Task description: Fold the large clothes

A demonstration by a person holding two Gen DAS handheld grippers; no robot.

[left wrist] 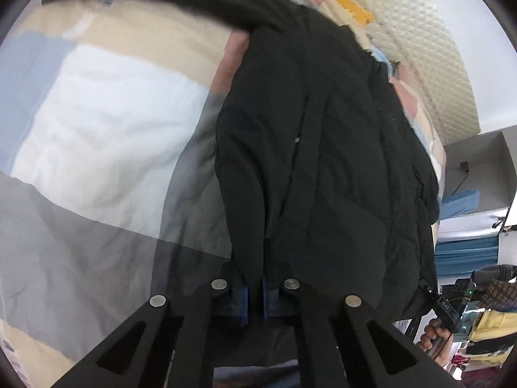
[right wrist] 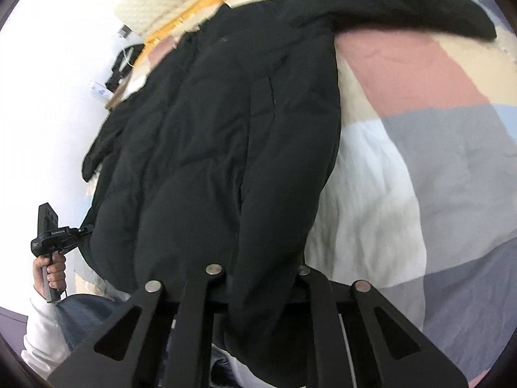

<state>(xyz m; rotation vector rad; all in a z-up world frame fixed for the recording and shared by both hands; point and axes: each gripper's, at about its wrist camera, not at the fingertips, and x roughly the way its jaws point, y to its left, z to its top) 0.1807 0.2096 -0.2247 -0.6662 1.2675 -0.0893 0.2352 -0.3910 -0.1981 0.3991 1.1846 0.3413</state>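
1. A bed is carrying everything here, dressed in a patchwork quilt (right wrist: 404, 74) showing pink, beige, white, grey and pale blue blocks.
2. The quilt (left wrist: 106, 123) is lying rumpled, with creases running across its white and grey panels.
3. A black jacket (right wrist: 219, 135) is sprawling directly on the quilt, its near hem reaching toward the bed's near edge.
4. One sleeve (right wrist: 404, 3) is stretching out sideways across the pink and beige blocks.
5. From the left wrist view, the jacket (left wrist: 326, 148) is covering the quilt's right side.

Black padded jacket (right wrist: 210, 148), seemingly half-folded, sleeve outstretched
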